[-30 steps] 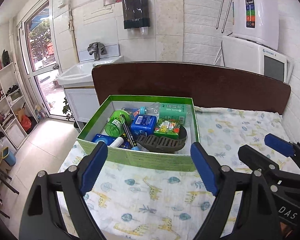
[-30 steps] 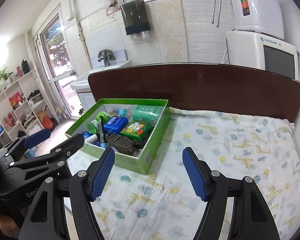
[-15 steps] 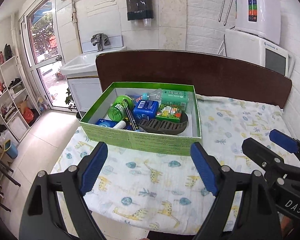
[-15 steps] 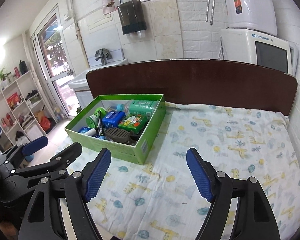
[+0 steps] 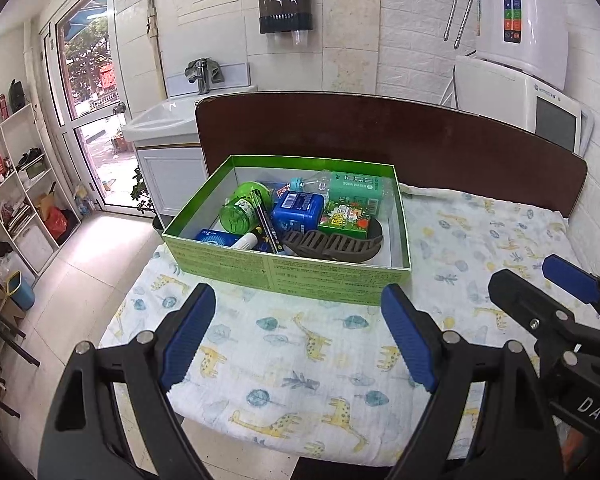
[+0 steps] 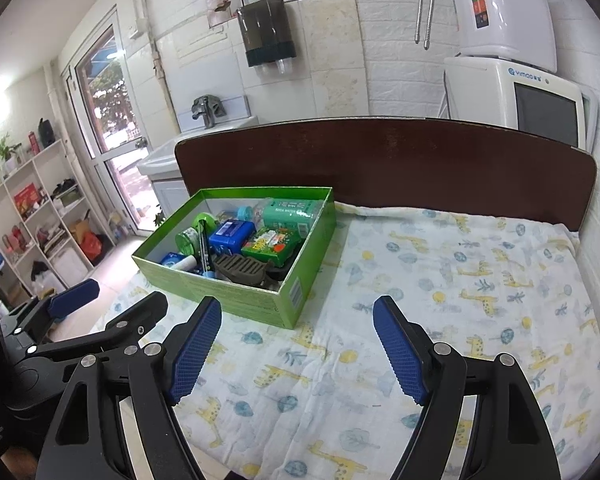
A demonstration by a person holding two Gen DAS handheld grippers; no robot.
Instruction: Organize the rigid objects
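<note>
A green cardboard box [image 5: 284, 272] stands on the giraffe-print cloth [image 5: 300, 344] at the table's back left; it also shows in the right wrist view [image 6: 236, 296]. It holds several items: a green jar [image 5: 242, 210], a blue tin [image 5: 298, 216], a green soda-water bottle [image 5: 354, 188], a colourful carton [image 5: 344, 220] and a dark brown hair claw [image 5: 332, 244]. My left gripper [image 5: 298, 340] is open and empty, well short of the box's front wall. My right gripper [image 6: 296, 352] is open and empty over the cloth, right of the box.
A dark wooden board [image 6: 380, 160] stands along the table's back edge. A sink [image 5: 160, 120], white shelves [image 5: 16, 184] and a glass door [image 5: 88, 100] are at the left. A white water appliance [image 6: 516, 92] stands behind at the right. The cloth's near edge [image 5: 300, 448] drops to the floor.
Both grippers have pulled back and up from the box, so it looks smaller and farther. Both stay open and empty. The box's contents have not moved.
</note>
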